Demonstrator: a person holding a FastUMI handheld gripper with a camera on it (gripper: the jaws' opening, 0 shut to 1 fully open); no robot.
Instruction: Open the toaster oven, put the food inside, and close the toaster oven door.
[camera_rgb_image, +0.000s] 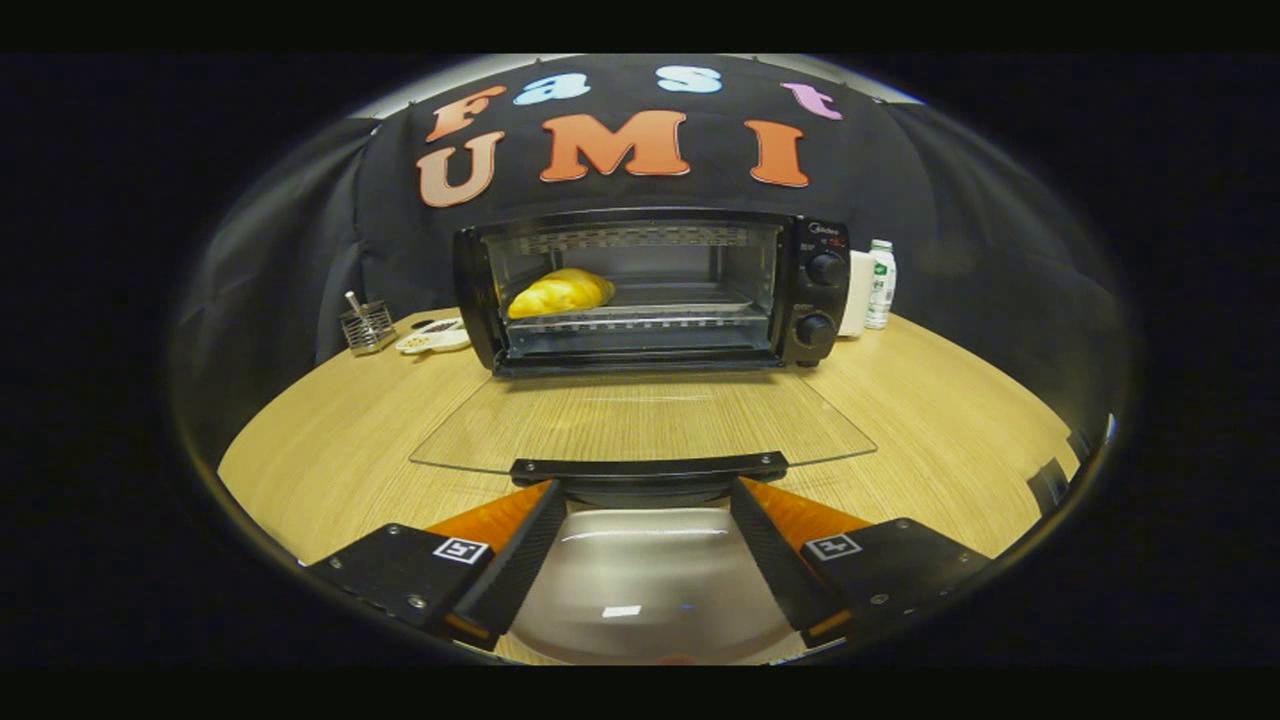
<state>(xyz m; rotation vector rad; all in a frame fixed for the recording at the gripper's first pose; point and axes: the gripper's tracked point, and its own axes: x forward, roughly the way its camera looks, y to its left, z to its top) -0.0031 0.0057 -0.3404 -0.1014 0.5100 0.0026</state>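
The tongs are spread, their tips just under the handle of the glass door, which lies fully open and flat over the worktop. A pale plate sits between the fingers. Beyond, the toaster oven holds yellow bread on its rack, left side.

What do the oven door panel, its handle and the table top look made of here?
Door panel: clear glass, apparently; the wood grain shows straight through it. Handle: dark, matte, probably plastic, though coated metal is possible. Table: light wood or wood-look laminate, smooth with fine grain. The claw stands open, fingers either side of the handle.
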